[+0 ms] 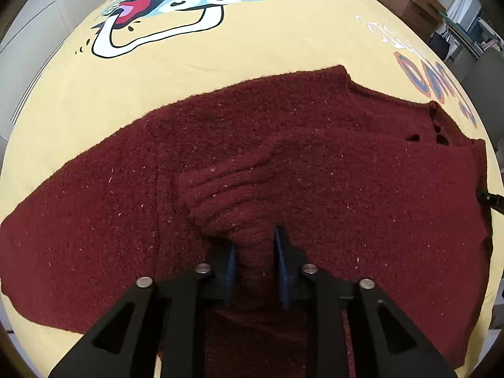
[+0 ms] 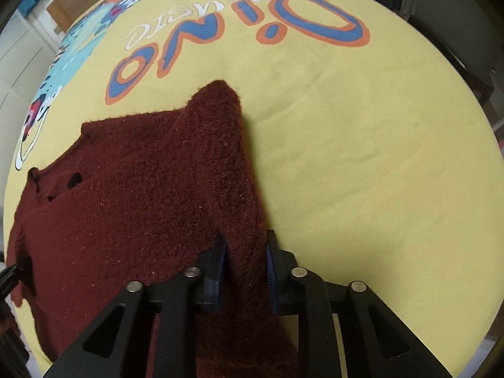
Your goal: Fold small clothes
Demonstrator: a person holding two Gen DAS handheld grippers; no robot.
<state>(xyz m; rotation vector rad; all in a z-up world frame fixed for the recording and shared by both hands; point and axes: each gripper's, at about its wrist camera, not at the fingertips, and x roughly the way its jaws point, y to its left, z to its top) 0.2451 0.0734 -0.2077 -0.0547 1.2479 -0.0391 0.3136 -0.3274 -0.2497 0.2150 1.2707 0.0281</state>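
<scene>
Yellow sheet (image 1: 252,50), cartoon dinosaur print (image 1: 176,9), "Dino" lettering (image 2: 239,41); wooden cabinet (image 1: 406,0) behind

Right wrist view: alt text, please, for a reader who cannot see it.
The right gripper pinches the edge of a dark red knitted sweater lying on a yellow cloth printed with "Dino" lettering. Part of a cartoon print shows at far left.
</scene>
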